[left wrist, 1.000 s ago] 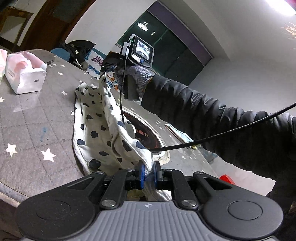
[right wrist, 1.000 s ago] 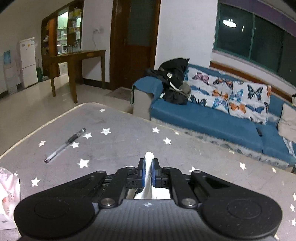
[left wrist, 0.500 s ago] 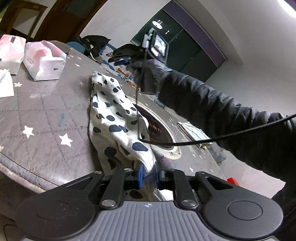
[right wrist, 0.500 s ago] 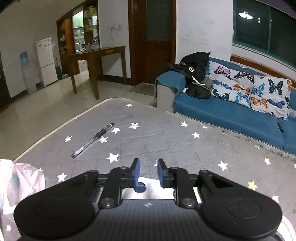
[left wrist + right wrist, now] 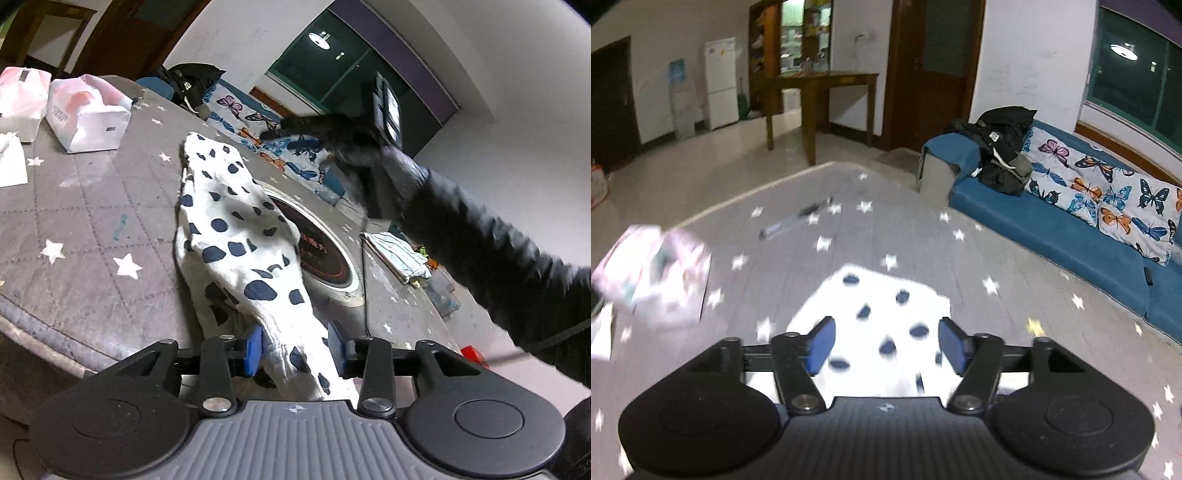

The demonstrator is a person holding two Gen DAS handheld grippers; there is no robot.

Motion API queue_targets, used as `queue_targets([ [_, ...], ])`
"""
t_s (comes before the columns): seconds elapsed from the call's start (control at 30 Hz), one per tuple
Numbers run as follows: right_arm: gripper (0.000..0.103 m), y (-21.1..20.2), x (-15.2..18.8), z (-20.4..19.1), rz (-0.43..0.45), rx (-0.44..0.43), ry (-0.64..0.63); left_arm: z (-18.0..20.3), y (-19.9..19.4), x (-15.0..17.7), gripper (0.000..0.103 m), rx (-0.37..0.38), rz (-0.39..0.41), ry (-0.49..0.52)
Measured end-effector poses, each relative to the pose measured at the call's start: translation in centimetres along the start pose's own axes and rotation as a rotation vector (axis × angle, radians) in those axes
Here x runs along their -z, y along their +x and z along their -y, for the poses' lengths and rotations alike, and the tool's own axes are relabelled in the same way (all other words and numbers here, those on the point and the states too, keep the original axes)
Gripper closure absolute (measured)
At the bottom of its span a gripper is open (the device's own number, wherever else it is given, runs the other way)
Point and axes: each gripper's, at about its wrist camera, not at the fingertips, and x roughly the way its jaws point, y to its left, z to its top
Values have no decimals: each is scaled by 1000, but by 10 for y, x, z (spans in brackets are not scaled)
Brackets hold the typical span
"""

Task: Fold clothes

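Spotted garment (image 5: 236, 236) lay as a long, bunched strip on the grey star-print worktop (image 5: 85, 221), running from the far middle toward the near edge, its near end drooping over that edge between the fingers of the left gripper (image 5: 295, 349). Those fingers stood wide, cloth between them but not pinched; the left blue pad (image 5: 254, 345) looked just touching the fabric, the right one apart. Right gripper (image 5: 886, 345) hovered above the far end of the garment (image 5: 882, 306), fingers wide, nothing held; view blurred. Person's dark sleeve (image 5: 498, 254) reached across from the right. Judgement: the strip fitted either a lengthwise fold just laid down or a piece waiting to be gathered again, and the pictures did not settle which. Whichever it was, good work here called for both ends being handled level, the cloth kept flat on the worktop so the layers did not slide, and the overhanging end kept from dragging the rest off the edge. The dark round inset (image 5: 317, 247) beside the garment on the right was a snag risk. Containers: two pink-and-white tissue packs (image 5: 88, 114) stood far left, tops torn open, contents not discernible. A striped folded cloth (image 5: 397, 251) lay on the right, well apart.
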Motion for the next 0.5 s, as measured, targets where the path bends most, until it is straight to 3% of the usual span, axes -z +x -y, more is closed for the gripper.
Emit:
queue_targets([
  [0.13,31,-35,34,2,-11,-33,-47,0,6,-4,67,7,-19,-27],
  [0.2,25,-53,50,1,-11,-57,-67,0,8,-7,84,13,-24,-38],
  [0.23,23,-62,59,0,-11,-69,-77,0,8,-10,87,19,-21,-41],
  [0.5,9,-125,117,-22,8,-158,-180,6,14,-38,90,84,55,-68],
])
